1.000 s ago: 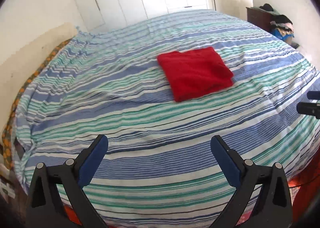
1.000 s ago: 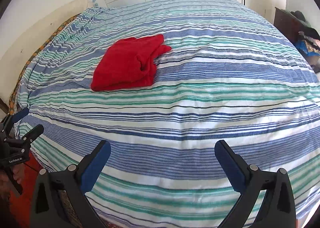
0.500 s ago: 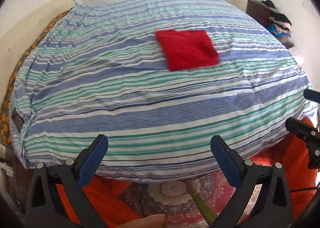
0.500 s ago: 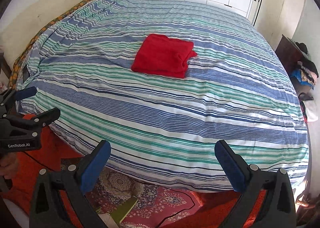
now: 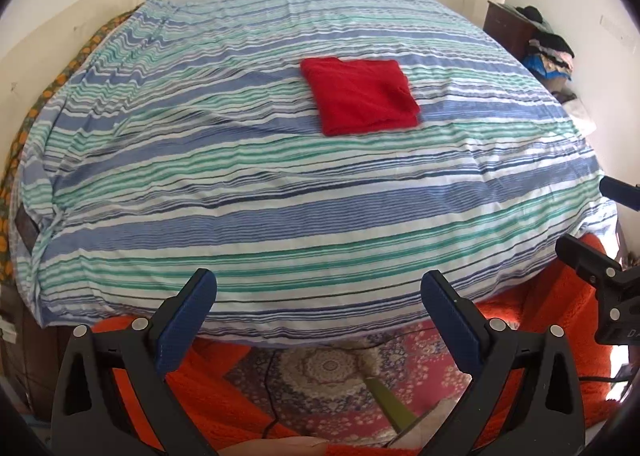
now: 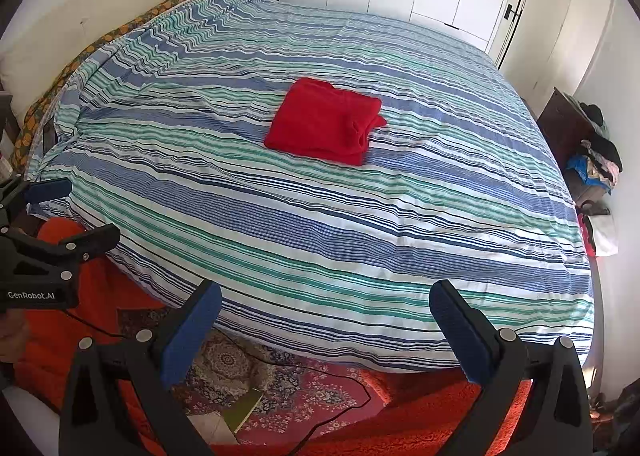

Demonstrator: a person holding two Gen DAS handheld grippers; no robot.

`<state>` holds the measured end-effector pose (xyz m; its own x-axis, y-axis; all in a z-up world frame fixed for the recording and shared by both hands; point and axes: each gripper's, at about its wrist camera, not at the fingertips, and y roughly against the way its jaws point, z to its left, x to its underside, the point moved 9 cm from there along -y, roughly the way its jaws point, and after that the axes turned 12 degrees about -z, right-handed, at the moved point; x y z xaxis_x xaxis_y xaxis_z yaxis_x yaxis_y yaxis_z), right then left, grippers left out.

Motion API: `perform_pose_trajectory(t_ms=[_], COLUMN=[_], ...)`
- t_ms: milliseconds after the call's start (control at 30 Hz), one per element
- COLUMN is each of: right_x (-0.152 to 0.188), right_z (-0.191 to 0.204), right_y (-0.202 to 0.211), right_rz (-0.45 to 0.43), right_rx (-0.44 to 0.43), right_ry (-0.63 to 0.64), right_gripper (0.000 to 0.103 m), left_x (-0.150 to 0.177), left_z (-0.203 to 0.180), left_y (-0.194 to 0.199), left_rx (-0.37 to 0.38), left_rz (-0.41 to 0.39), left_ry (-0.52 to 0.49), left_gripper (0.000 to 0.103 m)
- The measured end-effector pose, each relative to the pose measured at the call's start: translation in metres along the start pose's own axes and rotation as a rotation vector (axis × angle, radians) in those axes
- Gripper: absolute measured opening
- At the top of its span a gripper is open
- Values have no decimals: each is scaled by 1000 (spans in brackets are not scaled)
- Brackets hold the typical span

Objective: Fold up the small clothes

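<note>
Here, in the left wrist view, the left gripper (image 5: 318, 310) has its blue-padded jaws spread wide, holding and touching nothing, poised off the near edge of the striped bed (image 5: 280, 191), with the folded red garment (image 5: 359, 99) lying flat well beyond it near the bed's middle. In the right wrist view, the right gripper (image 6: 326, 322) is likewise wide apart and empty off that near edge, the red garment (image 6: 325, 121) far ahead on the bed (image 6: 360, 223).

Bright daylight, sharp focus, fisheye-warped edges
</note>
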<state>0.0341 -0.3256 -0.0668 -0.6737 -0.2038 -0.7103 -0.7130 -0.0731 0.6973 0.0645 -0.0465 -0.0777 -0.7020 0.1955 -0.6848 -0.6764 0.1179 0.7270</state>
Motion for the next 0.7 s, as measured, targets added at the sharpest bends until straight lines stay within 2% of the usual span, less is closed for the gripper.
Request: perform_pose_trajectory(t_ms=[200, 400, 700], right_x=[-5, -15, -20], right_z=[3, 11, -2], right_y=[4, 13, 20], right_rz=[-19, -25, -29], right_rx=[7, -22, 20], right_ry=[18, 32, 30], right_gripper=[102, 102, 102], left_x=[-1, 2, 2], left_z=[4, 11, 9], left_y=[3, 10, 12], left_rx=[-20, -52, -52], left_rz=[-8, -1, 8], left_ry=[-6, -4, -5], left_gripper=[102, 102, 102])
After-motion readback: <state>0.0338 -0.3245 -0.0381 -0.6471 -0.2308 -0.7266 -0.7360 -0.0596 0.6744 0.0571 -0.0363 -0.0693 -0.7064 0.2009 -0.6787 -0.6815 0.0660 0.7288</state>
